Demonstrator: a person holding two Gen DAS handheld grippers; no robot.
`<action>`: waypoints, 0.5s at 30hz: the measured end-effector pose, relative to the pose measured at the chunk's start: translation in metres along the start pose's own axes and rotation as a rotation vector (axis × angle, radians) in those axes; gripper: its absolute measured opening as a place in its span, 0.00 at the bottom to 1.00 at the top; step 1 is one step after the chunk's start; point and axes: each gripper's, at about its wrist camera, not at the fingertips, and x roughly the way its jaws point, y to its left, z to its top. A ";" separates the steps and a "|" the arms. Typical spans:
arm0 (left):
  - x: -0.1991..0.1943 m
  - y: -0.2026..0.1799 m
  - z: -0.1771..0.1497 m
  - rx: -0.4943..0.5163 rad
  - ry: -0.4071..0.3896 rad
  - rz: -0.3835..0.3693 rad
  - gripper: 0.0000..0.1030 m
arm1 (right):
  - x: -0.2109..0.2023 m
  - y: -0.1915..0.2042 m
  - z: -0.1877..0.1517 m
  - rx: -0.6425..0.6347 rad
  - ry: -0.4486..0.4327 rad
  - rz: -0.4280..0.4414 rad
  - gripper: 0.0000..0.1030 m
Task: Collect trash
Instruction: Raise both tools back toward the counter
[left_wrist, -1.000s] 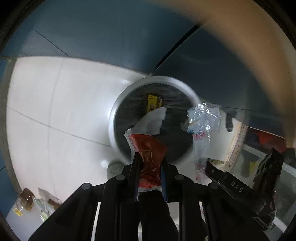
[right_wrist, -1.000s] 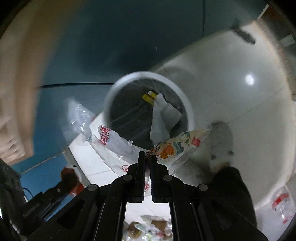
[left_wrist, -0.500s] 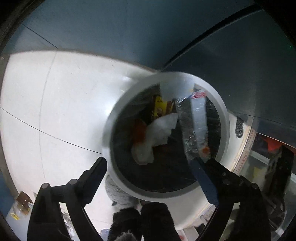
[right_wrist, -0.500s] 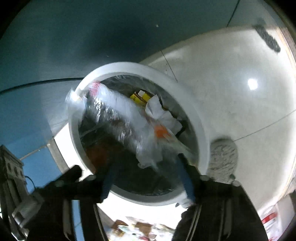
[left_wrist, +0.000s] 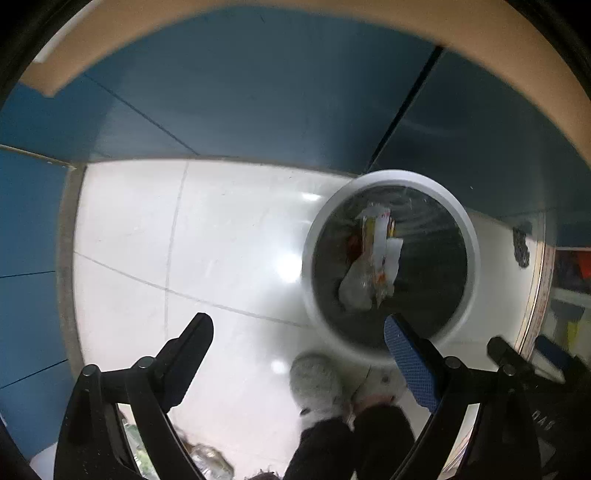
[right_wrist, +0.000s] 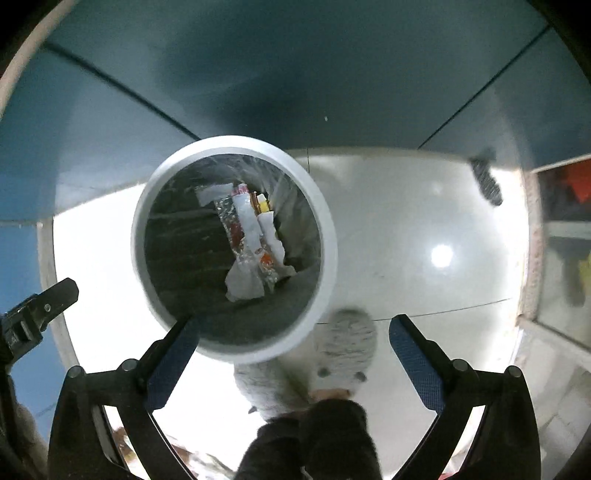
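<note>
A round white-rimmed trash bin with a dark liner stands on the pale tiled floor; it also shows in the right wrist view. Inside lie wrappers and clear plastic bags, seen too in the right wrist view. My left gripper is open and empty, above the floor just left of the bin. My right gripper is open and empty, over the bin's near rim.
Blue cabinet fronts rise behind the bin. The person's grey fluffy slippers and dark trouser legs are right below the grippers. More litter lies at the lower left. A shelf with red and yellow items is at right.
Both grippers held wrappers a second ago; both opened and the trash dropped into the bin. Both have since pulled up and back, the left shifting leftwards off the bin.
</note>
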 end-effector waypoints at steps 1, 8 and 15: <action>-0.013 0.003 -0.007 0.003 0.002 0.002 0.92 | -0.010 0.001 -0.002 -0.009 -0.003 -0.003 1.00; -0.129 0.005 -0.038 0.017 -0.031 -0.018 0.92 | -0.128 0.010 -0.033 -0.041 -0.036 0.004 1.00; -0.247 -0.004 -0.063 0.056 -0.101 -0.039 0.92 | -0.272 0.022 -0.069 -0.048 -0.098 0.020 1.00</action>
